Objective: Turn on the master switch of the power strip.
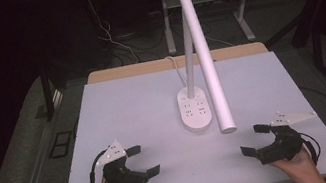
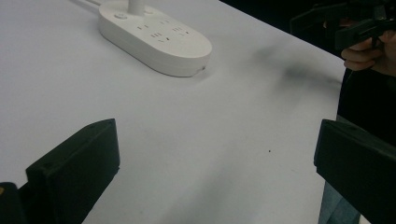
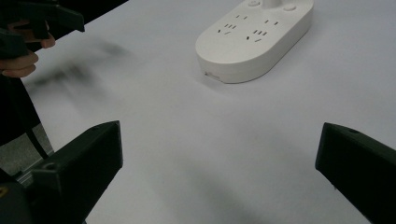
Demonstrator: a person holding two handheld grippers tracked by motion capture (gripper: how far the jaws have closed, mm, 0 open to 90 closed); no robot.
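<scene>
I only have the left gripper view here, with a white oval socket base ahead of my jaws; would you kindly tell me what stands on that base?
Observer: A desk lamp: a slim post rises from the base, and a long white tube head slants down toward the near side.
Operator: Thank you. Where does the tube's lower end sit?
Observer: Just right of the base's near end, above the table.
Operator: And is the right gripper open?
Observer: Yes, the right gripper has its jaws wide apart, empty, near the front edge.
</scene>
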